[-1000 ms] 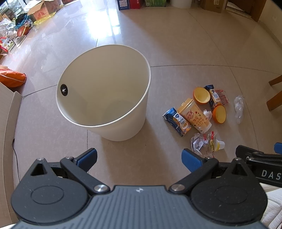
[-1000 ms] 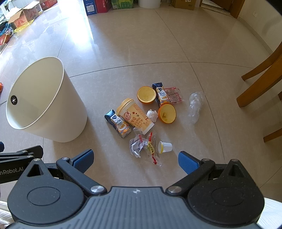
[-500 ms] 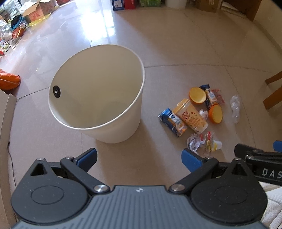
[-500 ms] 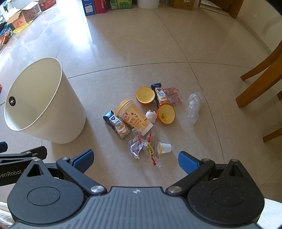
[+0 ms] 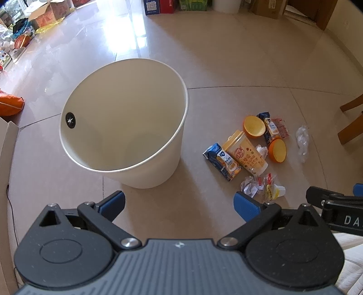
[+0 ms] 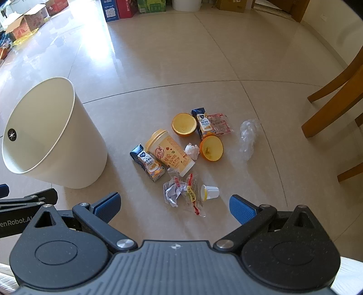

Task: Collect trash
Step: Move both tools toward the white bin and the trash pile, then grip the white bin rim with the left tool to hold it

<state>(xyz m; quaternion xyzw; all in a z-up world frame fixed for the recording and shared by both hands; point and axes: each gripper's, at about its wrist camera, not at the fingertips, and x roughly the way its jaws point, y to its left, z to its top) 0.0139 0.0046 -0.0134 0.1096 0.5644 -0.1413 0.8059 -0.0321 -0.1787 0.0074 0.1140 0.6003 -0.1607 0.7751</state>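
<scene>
An empty white bin (image 5: 158, 158) (image 6: 88, 154) stands on the tiled floor. Right of it lies a heap of trash: a yellow drink cup (image 6: 170, 155) (image 5: 246, 154) on its side, a blue milk carton (image 6: 148, 163) (image 5: 223, 162), a second carton (image 6: 203, 123), two orange halves (image 6: 183, 124) (image 6: 212, 148), crumpled paper (image 6: 172, 191), a candy wrapper (image 6: 192, 195), a small white cup (image 6: 209, 192) and a clear plastic bag (image 6: 247, 138). My left gripper (image 5: 179, 203) hovers open in front of the bin. My right gripper (image 6: 173, 205) hangs open just short of the crumpled paper. Both are empty.
Wooden chair legs (image 6: 335, 97) stand to the right of the trash. Cardboard boxes (image 6: 25, 20) and coloured cartons (image 6: 122, 9) line the far wall. An orange bag (image 5: 9, 105) and a cardboard edge (image 5: 6, 145) lie at the left.
Both views have shifted slightly; the bin and trash sit a little differently in frame. Neither gripper's fingers have moved, and no item has been touched.
</scene>
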